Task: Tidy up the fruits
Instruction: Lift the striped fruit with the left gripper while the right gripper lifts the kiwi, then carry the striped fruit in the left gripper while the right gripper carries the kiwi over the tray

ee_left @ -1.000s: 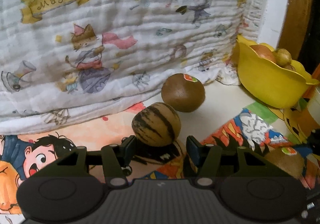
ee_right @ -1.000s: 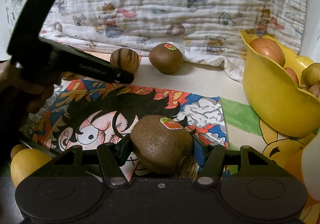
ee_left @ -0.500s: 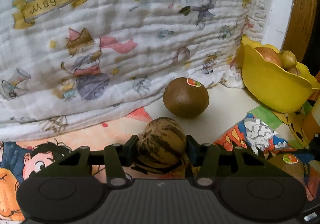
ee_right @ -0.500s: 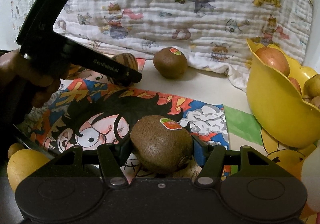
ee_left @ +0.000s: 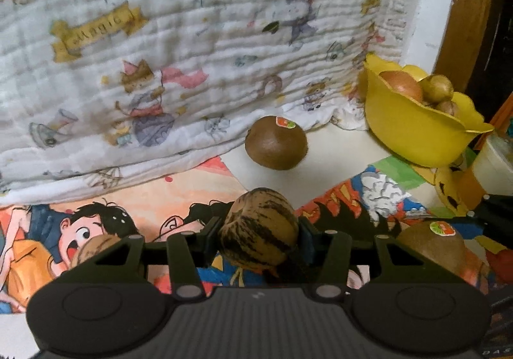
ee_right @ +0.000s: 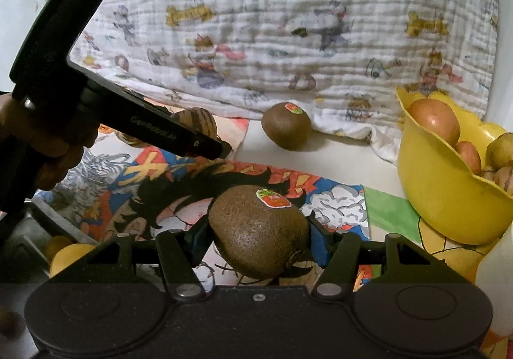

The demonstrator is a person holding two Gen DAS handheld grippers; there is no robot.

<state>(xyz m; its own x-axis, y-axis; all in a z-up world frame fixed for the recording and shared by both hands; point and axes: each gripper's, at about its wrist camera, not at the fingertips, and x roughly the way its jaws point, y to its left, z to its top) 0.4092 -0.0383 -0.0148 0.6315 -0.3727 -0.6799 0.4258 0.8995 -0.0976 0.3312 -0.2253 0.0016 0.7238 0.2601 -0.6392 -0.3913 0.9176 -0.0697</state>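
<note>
Behind everything hangs the printed muslin cloth (ee_right: 288,38), draped down onto the cartoon-print mat (ee_right: 336,208) that covers most of the work surface.

Yellow bowl (ee_right: 449,205) sits at the right edge, scalloped rim, already loaded with apples and a few brown fruits. Judging by that, the bowl is the collection point.

Loose kiwi (ee_right: 285,126), sticker up, rests on bare tabletop just in front of the cloth hem, between the mat and the bowl. Nothing is touching it.

Right gripper (ee_right: 259,240) is clamped on a stickered kiwi (ee_right: 259,230), pads pressed to both flanks, fruit sitting over the mat.

Left gripper (ee_left: 259,238) is clamped on the striped brown fruit (ee_left: 259,230), both pads tight on its sides. It seems to sit clear of the mat, though I can't confirm the gap from this angle. In the right wrist view the same fruit shows just behind the left tool's body, and the person's hand (ee_right: 48,141) holds its handle.

Step in hand: both picks look done, carry phase starting.

Next move: swing each load over the bowl rim and open the jaws low, onto the pile. The bowl is already heaped, so one tool at a time, and watch for roll-off. Then come back for the loose kiwi; a yellow fruit (ee_right: 69,259) at the lower left may also be pending.
</note>
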